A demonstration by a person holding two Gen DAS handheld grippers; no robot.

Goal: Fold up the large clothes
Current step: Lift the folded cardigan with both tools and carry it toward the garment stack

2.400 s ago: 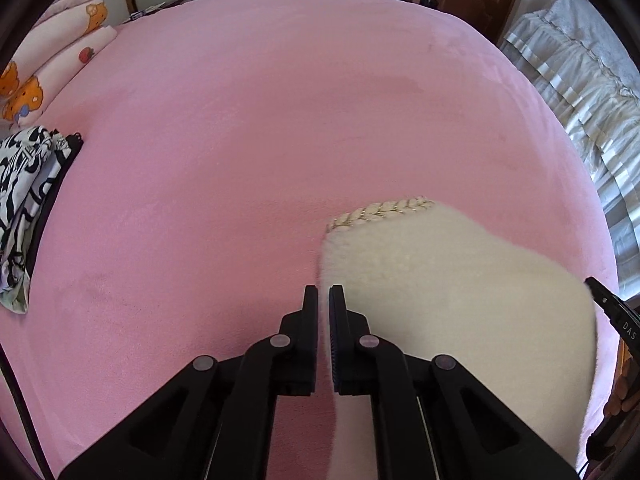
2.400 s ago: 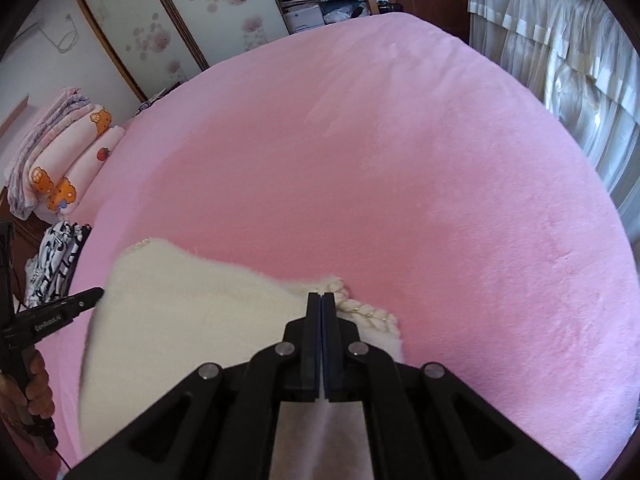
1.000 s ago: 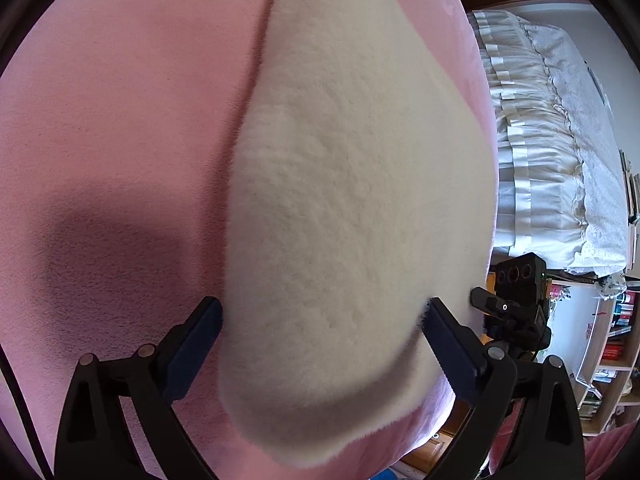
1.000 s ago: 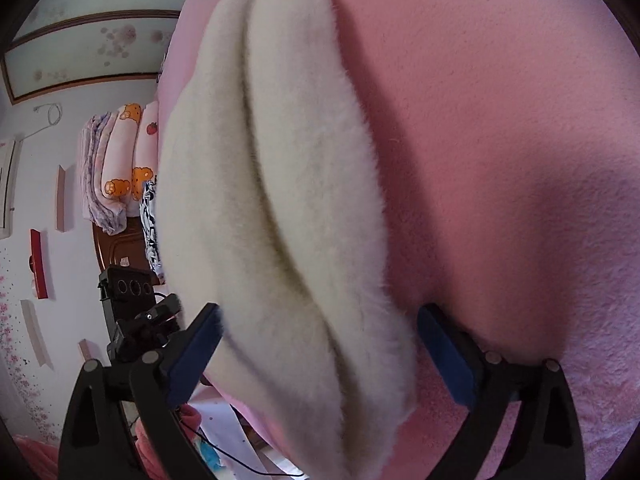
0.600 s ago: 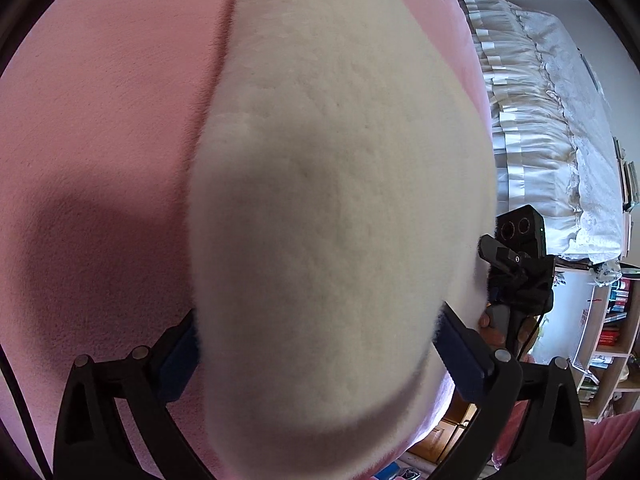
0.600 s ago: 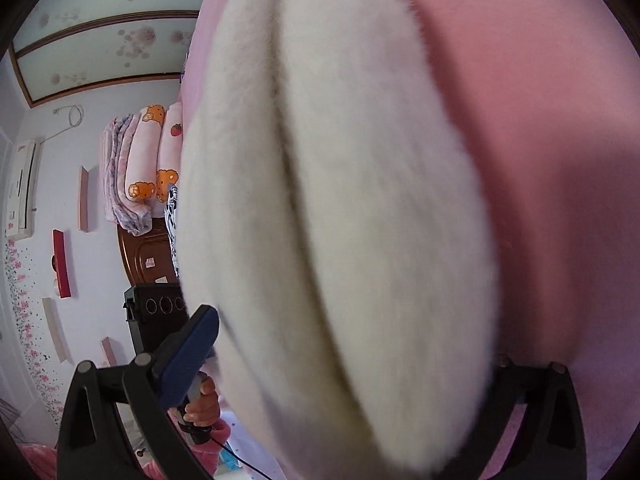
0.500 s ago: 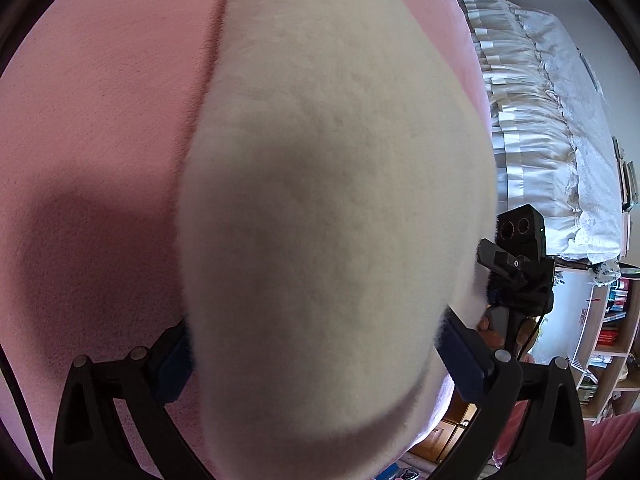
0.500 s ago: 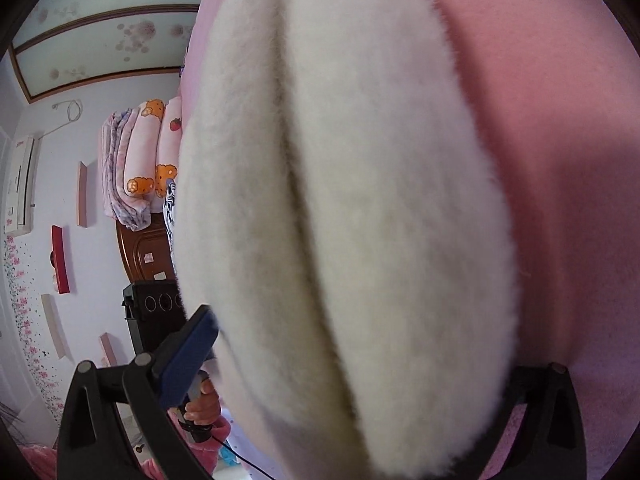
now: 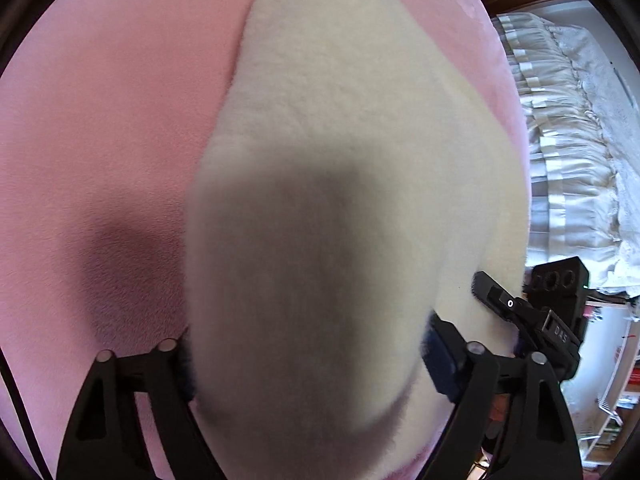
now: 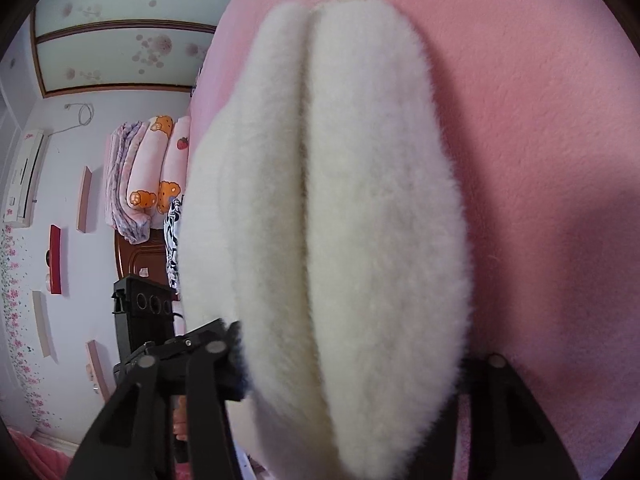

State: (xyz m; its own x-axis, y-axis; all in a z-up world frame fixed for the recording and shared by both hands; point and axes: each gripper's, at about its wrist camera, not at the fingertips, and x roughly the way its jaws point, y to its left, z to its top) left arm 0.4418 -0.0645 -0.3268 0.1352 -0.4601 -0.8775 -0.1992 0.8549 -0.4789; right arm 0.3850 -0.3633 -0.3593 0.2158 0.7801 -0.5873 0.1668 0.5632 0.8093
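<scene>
A cream fleece garment (image 9: pixel 360 120), folded into a thick bundle, lies on the pink bed cover (image 9: pixel 100 120). My left gripper (image 9: pixel 310 360) straddles the bundle's near end. Its jaws are closing and both pads (image 9: pixel 436 354) sink into the fleece. In the right wrist view the same garment (image 10: pixel 380 200) shows two stacked layers. My right gripper (image 10: pixel 352 364) is closing on the other end, its pads (image 10: pixel 234 360) pressed into the fluff. A finger of the right gripper (image 9: pixel 494 294) shows at the bundle's right edge in the left wrist view.
The pink bed cover (image 10: pixel 540 100) stretches beyond the garment. Folded bear-print blankets (image 10: pixel 152 168) and a black-and-white cloth (image 10: pixel 173 236) sit at the bed's far side. A white frilled bedspread (image 9: pixel 568 168) and a shelf (image 9: pixel 616 400) stand beyond the other edge.
Both grippers, earlier wide open astride the folded bundle, have narrowed their jaws until the pads press into the fleece. The bundle sits closer in both views.
</scene>
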